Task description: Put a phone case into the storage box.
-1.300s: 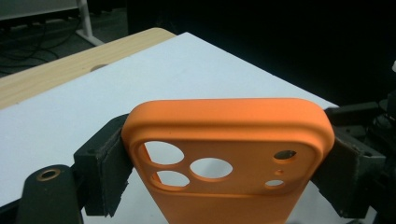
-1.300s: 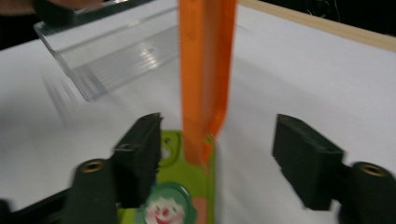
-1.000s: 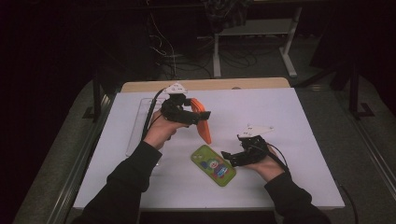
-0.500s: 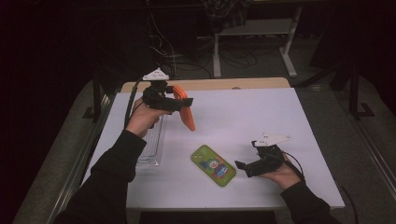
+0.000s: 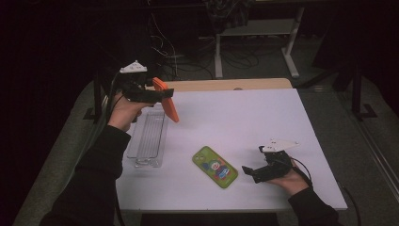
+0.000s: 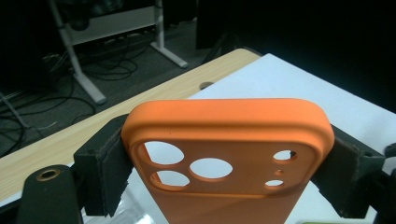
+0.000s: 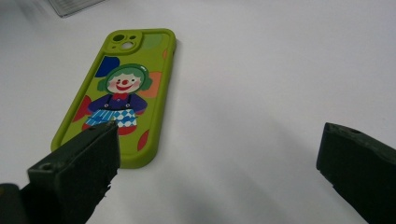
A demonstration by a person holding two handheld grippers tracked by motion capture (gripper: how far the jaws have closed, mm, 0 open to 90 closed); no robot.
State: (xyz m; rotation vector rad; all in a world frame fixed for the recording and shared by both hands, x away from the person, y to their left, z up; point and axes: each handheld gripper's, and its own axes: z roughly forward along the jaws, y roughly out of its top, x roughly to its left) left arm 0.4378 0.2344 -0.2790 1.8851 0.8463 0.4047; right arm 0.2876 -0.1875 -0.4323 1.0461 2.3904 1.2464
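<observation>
Right claw (image 5: 251,171): mine, near right, low over the counter; its black foam-faced jaws have just been opening and now stand wide with nothing between them.
Green case (image 5: 214,166): lies flat on the counter just left of my right claw, apart from it; glossy lime shell with rounded corners, a clown printed on its back, camera cut-outs at one end.
Clear tray (image 5: 148,139): ribbed see-through plastic, long and narrow, at the left of the counter.
Left claw (image 5: 165,93): mine, far left, clenched on the orange case (image 6: 229,154), pads pressing both long edges.
Orange case: matte, rounded, round camera holes; held in the air above the tray's far end, hanging tilted.
Counter (image 5: 244,122): smooth white sheet over pale wood showing at the far edge.
Room: dark; cables and white frame legs beyond.
Change: my left claw has carried the orange case farther left and higher; my right has drawn back from the green case.
</observation>
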